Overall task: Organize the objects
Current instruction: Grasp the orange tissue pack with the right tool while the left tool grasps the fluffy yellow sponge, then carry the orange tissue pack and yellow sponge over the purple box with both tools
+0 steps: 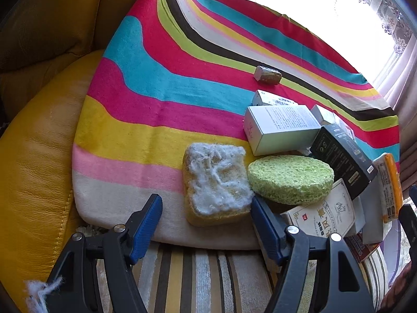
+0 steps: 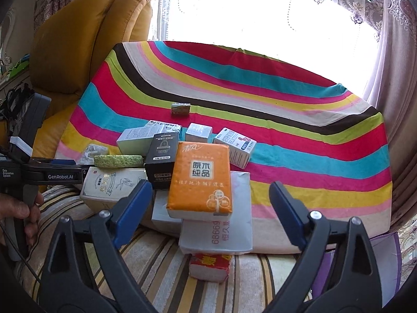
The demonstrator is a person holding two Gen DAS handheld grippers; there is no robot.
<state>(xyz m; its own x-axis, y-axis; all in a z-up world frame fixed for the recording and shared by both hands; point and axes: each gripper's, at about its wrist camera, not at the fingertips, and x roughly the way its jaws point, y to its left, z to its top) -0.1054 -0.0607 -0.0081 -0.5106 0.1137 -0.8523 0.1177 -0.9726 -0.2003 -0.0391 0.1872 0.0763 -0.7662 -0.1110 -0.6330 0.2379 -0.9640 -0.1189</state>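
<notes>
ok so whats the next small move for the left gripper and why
Probably ease the left gripper forward and close on the yellow sponge. Its jaws are open and already sit either side of the sponge's near edge, and nothing lies on top of it. The green round sponge sits close on the right, so keep that finger tight to the yellow one. The right gripper is open, holding nothing.

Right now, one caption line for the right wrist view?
Open right gripper faces an orange tissue pack topping a box pile on striped cloth; left gripper at left.
</notes>
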